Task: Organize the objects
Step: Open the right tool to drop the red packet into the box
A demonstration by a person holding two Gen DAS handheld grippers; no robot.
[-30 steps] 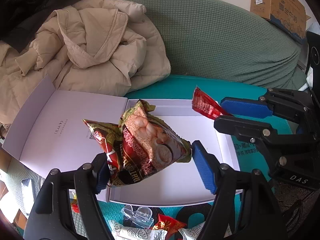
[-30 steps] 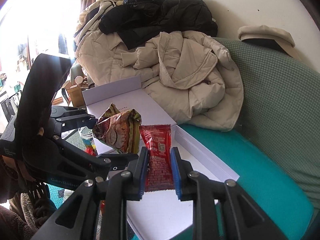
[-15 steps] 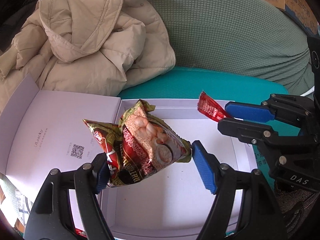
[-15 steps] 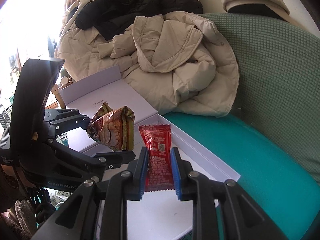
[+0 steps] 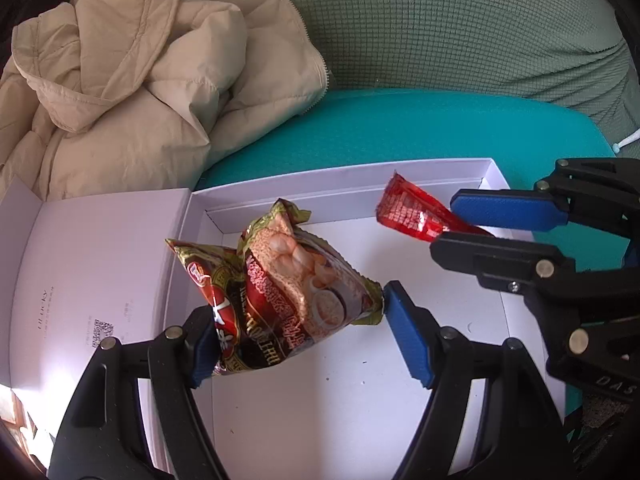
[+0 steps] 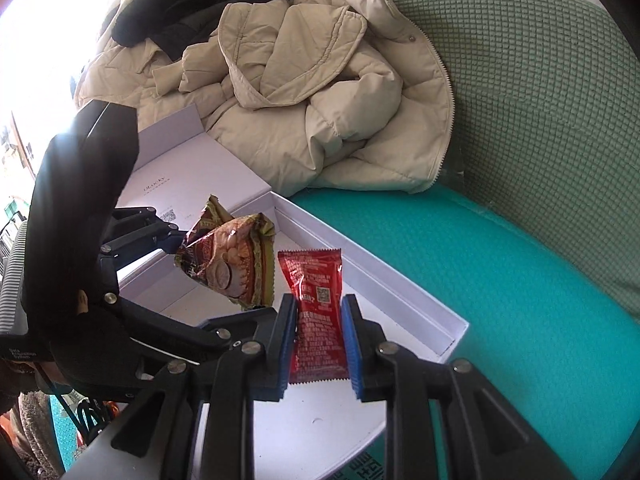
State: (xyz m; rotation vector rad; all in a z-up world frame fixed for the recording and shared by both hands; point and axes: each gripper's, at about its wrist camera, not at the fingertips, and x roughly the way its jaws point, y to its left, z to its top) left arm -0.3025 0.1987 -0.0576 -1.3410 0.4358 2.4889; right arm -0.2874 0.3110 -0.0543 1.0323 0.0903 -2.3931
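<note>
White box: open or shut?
Open. The white box has its lid folded flat beside it, and its bare floor shows.

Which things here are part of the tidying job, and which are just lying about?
Part of the job:
- snack bag, in left gripper
- red packet, in right gripper
- white box

Lying about:
- beige jacket
- black coat
- green sofa

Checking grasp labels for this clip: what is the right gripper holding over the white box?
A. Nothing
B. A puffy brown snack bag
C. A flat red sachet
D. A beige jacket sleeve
C: the right gripper pinches the flat red sachet above the white box; the brown snack bag is in the left gripper.
</note>
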